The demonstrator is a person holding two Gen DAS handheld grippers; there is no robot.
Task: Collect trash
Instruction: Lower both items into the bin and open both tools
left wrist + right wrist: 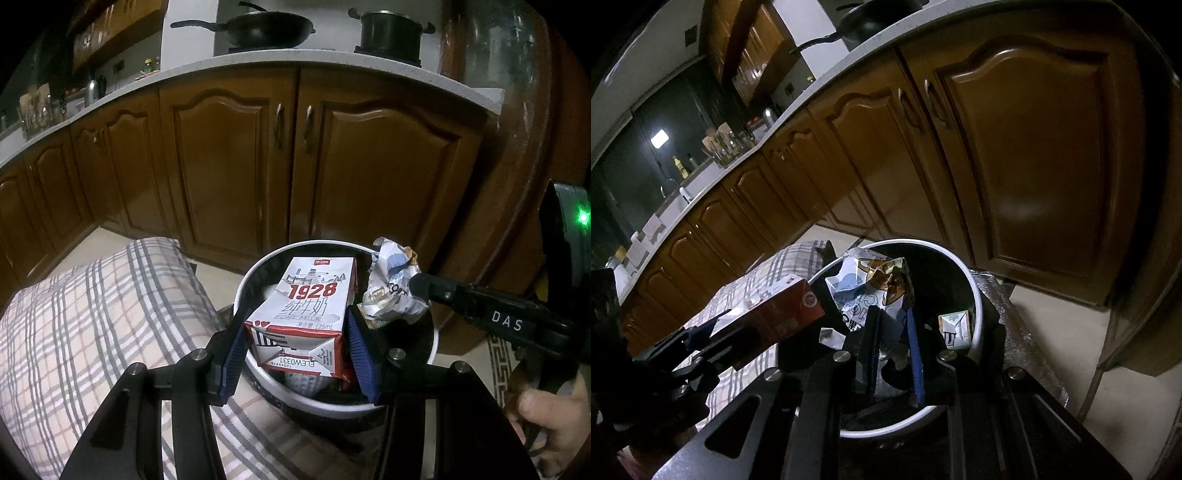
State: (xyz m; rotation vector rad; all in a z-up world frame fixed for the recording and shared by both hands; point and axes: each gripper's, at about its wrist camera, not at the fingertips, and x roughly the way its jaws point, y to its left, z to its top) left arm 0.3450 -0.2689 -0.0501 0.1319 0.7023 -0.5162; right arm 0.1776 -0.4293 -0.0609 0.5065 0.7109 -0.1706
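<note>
Plaid cushion far left, just beside the bin. Left tool is clamped on a small milk carton, blue pads pressing both its sides; the carton sits tilted over the white-rimmed waste bin, its lower end inside the rim. In the right wrist view the same carton shows as a red-sided box held at the bin's left edge.

Right of it, right tool has its pads nearly together, pinching a crumpled printed wrapper. From the left wrist view the wrapper hangs over the bin's right rim, at the tool's tip. Another small carton already lies inside the bin, against its right wall.

A hand grips the right tool's handle at bottom right. Brown cabinet doors behind, wok and pot on the table above.
</note>
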